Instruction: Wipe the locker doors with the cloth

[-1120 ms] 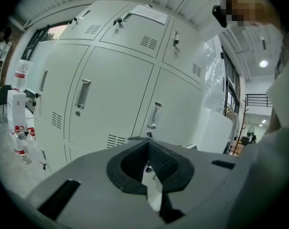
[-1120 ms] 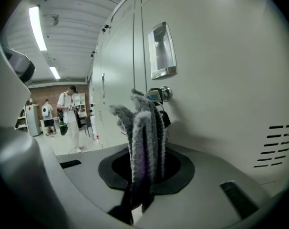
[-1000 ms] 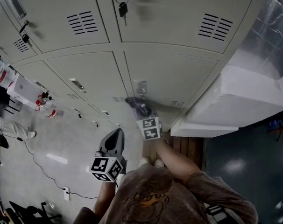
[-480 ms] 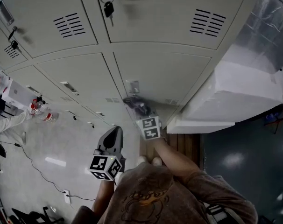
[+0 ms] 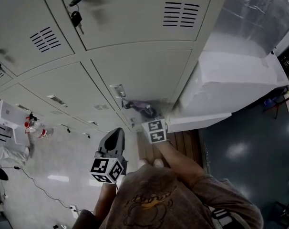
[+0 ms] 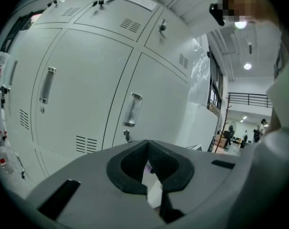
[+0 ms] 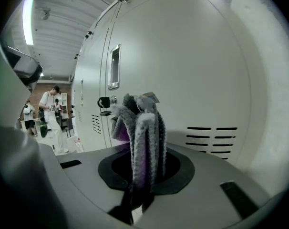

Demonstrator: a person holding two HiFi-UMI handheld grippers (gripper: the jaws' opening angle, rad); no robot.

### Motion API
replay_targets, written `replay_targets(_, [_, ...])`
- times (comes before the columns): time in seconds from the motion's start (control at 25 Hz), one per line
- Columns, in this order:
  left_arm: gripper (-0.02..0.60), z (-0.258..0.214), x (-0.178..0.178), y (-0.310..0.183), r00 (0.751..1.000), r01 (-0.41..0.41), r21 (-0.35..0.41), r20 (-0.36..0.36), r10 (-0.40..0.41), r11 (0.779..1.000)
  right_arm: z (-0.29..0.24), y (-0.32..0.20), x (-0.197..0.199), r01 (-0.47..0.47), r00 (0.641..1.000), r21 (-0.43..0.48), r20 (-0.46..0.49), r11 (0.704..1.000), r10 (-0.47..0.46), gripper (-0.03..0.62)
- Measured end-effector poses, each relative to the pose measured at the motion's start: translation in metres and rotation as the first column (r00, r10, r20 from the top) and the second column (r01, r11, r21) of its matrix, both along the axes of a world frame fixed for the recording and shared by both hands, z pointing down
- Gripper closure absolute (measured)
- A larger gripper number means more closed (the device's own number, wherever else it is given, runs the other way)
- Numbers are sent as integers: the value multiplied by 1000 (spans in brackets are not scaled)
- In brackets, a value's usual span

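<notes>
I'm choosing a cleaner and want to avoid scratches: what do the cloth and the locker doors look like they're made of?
The cloth looks like soft microfibre or chenille fabric, grey with some purple: its thick folds have a fuzzy nap. The locker door looks like painted sheet metal with a smooth, pale satin finish. It is flat, with crisp punched vent slots and soft reflections. The exact coating can't be told.

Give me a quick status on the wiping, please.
Right claw shut on cloth, up by the lower locker door. Left claw shut, empty, held low. Door handle close beside cloth.
</notes>
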State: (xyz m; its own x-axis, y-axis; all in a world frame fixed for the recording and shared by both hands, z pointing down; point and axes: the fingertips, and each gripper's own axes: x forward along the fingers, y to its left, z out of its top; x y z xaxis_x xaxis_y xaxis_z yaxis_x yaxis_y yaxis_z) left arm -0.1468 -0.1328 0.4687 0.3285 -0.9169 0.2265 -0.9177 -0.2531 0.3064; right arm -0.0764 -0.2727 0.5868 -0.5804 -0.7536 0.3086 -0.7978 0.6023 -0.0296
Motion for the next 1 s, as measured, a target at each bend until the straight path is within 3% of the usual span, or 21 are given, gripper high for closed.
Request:
replay_targets(0.24, [578, 0, 25, -7, 997, -75, 4, -10, 75, 997, -2, -9, 56, -109, 994, 11, -16, 994, 110, 536])
replay_targets(0.56, [578, 0, 53, -12, 989, -148, 14, -21, 148, 989, -2, -16, 126, -264, 964, 1, -28, 964, 264, 536])
replay_targets(0.8, [578, -2, 69, -15, 981, -190, 24, -27, 191, 981, 2, -15, 163, -322, 946, 3, -52, 947, 321, 536])
replay_targets(1.0, [578, -1, 75, -16, 978, -205, 27, -42, 206, 978, -11, 0, 168, -315, 949, -4, -15, 949, 315, 536])
